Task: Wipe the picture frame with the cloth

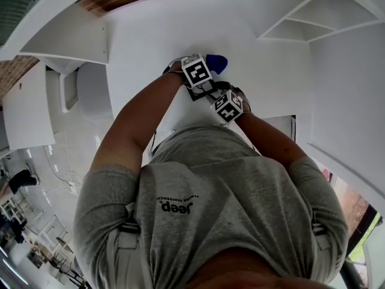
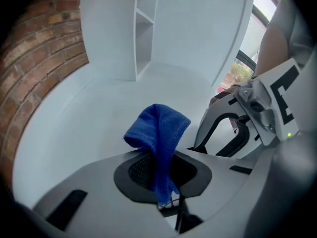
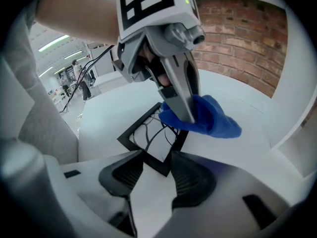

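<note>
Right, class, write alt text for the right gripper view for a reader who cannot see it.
The left gripper, shut on a blue cloth, holds it over one edge of a black picture frame lying on a white table. Below, the right gripper, jaws open, flanks the frame's near corner; brick wall behind.

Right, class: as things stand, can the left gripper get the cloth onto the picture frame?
Probably yes. The left gripper, shut on the blue cloth, is already at the picture frame's far corner, with nothing visible in between. The right gripper's open jaws flank only the near corner.
</note>
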{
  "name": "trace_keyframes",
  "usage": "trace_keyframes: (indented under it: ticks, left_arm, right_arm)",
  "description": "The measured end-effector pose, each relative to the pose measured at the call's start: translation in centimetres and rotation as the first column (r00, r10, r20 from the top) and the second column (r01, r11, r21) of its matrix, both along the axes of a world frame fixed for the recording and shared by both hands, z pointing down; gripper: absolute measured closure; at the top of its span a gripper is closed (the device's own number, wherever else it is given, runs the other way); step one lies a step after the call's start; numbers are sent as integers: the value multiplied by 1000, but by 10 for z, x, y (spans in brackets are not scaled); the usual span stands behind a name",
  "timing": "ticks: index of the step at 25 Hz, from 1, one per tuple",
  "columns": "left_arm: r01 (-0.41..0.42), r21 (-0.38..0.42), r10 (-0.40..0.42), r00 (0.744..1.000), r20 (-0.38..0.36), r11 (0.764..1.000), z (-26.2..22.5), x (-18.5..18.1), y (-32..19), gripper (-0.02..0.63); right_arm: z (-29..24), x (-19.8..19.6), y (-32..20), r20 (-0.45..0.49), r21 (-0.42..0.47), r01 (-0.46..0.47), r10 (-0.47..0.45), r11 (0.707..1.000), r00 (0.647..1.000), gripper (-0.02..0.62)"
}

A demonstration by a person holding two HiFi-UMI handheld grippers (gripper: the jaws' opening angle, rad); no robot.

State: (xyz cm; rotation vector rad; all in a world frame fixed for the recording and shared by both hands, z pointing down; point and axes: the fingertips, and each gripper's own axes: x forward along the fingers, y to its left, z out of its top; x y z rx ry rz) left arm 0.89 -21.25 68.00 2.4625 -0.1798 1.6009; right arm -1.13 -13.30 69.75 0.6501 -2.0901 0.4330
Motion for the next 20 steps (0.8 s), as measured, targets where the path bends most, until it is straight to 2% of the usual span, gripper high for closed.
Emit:
trace_keyframes:
  ticks: [3, 8, 15, 20]
  left_arm:
    - [-22, -4, 22, 999, 48, 1000, 12, 4, 1, 546]
    - [-28, -22, 30, 997, 74, 999, 13, -2, 4, 546]
    - [-31, -34, 35, 991, 132, 999, 18, -40, 19, 546]
    - [-14, -28, 18, 989, 144, 1000, 14, -70, 31, 546]
  right_arm:
    - [0, 0, 0, 3, 0, -10, 10, 1000, 1000, 410]
    - [1, 2, -1, -6, -9, -12, 12, 1000, 1000, 409]
    - [3, 5, -2, -10, -12, -9, 9, 1000, 1000, 408]
    - [3, 6, -3, -15, -11, -9, 9, 1000, 1000, 408]
